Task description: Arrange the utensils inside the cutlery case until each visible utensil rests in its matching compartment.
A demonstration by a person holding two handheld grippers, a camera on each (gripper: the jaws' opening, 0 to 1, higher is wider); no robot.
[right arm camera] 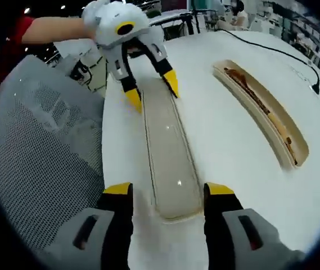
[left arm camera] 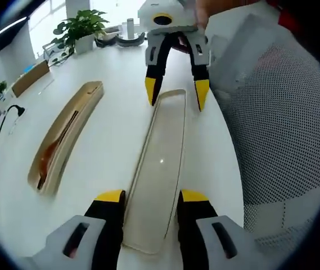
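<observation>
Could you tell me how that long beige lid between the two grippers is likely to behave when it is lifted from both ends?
The lid looks like a thin, rigid shell, so it probably stays stiff rather than sagging. Its glossy surface may be slippery against the fingers. Being long, narrow and shallow, it is likely light, and could tilt if the left gripper and right gripper rise unevenly.
</observation>
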